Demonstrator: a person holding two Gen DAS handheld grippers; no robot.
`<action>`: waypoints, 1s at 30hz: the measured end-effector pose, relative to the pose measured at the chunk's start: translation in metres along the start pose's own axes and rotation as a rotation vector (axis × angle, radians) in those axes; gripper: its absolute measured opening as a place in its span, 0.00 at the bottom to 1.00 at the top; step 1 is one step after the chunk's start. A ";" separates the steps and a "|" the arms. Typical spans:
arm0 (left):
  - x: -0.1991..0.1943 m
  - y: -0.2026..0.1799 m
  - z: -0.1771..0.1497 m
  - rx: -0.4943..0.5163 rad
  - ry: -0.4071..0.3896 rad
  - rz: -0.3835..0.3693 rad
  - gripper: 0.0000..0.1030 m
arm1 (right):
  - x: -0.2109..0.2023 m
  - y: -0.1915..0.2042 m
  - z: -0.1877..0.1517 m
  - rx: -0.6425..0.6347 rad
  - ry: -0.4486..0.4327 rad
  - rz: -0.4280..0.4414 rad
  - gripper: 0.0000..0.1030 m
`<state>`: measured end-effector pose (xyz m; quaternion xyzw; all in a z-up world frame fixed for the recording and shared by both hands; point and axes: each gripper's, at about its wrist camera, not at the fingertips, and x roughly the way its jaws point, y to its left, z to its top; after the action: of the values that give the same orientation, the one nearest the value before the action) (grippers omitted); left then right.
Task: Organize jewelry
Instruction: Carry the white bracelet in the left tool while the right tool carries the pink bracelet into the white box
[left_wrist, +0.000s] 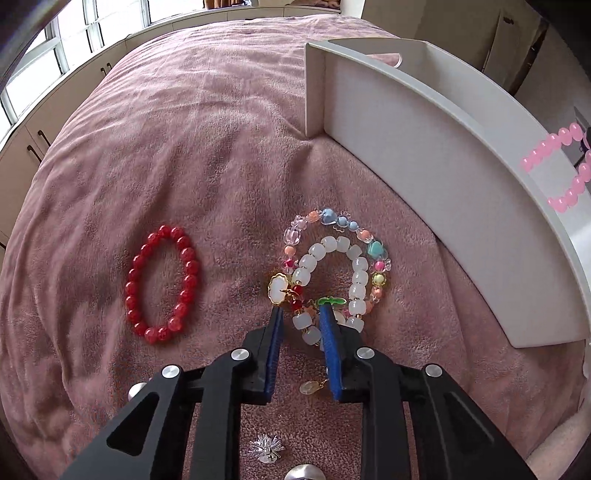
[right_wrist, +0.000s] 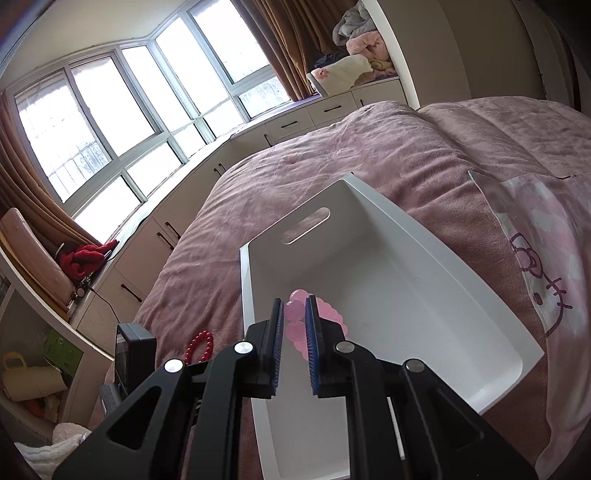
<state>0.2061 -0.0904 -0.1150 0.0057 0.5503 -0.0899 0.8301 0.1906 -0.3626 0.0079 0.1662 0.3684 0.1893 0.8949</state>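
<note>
On the pink blanket lies a white bead bracelet (left_wrist: 325, 247) with a gold-rimmed charm (left_wrist: 279, 290), ringed by a multicoloured bead bracelet (left_wrist: 332, 219). My left gripper (left_wrist: 301, 319) points down at it, jaws a little apart, and the white bracelet's near beads sit between the blue pads without being pinched. A red bead bracelet (left_wrist: 162, 284) lies apart to the left. My right gripper (right_wrist: 294, 308) is shut on a pink bead bracelet (right_wrist: 295, 308), which hangs over the near left part of the white tray (right_wrist: 406, 277). The pink bracelet (left_wrist: 554, 166) also shows beyond the tray wall (left_wrist: 406, 166).
A silver brooch (left_wrist: 266, 448) and a small pale pendant (left_wrist: 308, 387) lie under the left gripper. The tray stands right of the bracelets. A Hello Kitty pillow (right_wrist: 535, 277) lies right of the tray. A black device (right_wrist: 135, 343) stands at the bed's left edge.
</note>
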 end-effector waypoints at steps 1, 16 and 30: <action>0.000 0.001 -0.001 -0.010 0.001 -0.011 0.18 | 0.001 0.000 0.000 0.000 0.003 0.001 0.12; -0.084 0.008 0.029 -0.041 -0.176 -0.109 0.15 | -0.006 0.000 0.002 -0.012 -0.031 -0.001 0.12; -0.172 -0.088 0.124 0.150 -0.368 -0.180 0.15 | -0.027 -0.008 0.019 -0.018 -0.089 -0.077 0.12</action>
<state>0.2409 -0.1657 0.0995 0.0017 0.3795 -0.2040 0.9024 0.1885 -0.3851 0.0331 0.1521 0.3328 0.1505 0.9184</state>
